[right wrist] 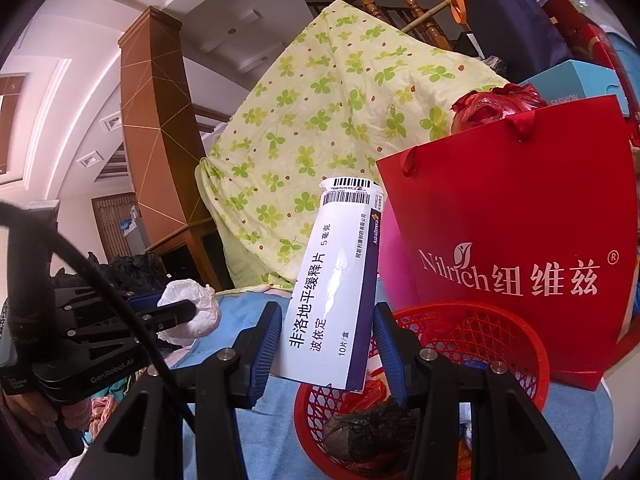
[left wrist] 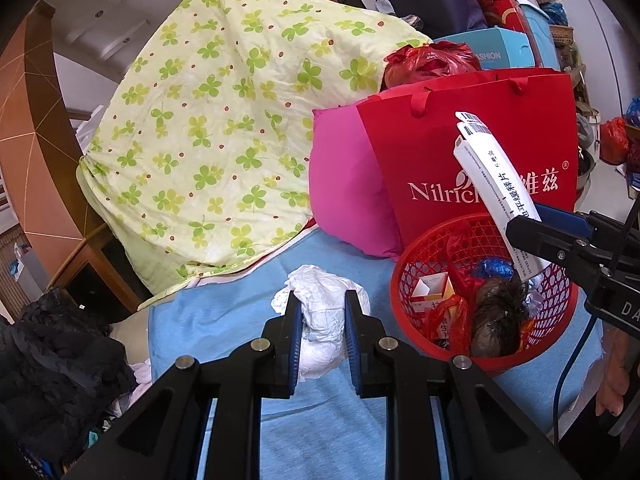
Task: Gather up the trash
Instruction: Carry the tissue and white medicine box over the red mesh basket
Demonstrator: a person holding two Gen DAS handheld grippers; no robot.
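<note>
A crumpled white tissue (left wrist: 320, 280) sits between the pads of my left gripper (left wrist: 322, 299), which is shut on it just above the blue cloth (left wrist: 224, 320). The right wrist view shows the same tissue (right wrist: 192, 300) and left gripper (right wrist: 176, 314) from the side. My right gripper (right wrist: 328, 316) is shut on a long white and purple medicine box (right wrist: 336, 280), held upright over the near rim of the red mesh basket (right wrist: 520, 332). In the left wrist view the box (left wrist: 486, 168) rises from the right gripper (left wrist: 528, 222) above the basket (left wrist: 400, 300), which holds wrappers, small cartons and a dark clump.
A red paper gift bag (left wrist: 480, 152) stands right behind the basket, with a pink pillow (left wrist: 348, 184) beside it. A green clover quilt (left wrist: 220, 120) is piled at the back. Dark clothing (left wrist: 52, 360) lies at the left edge of the cloth.
</note>
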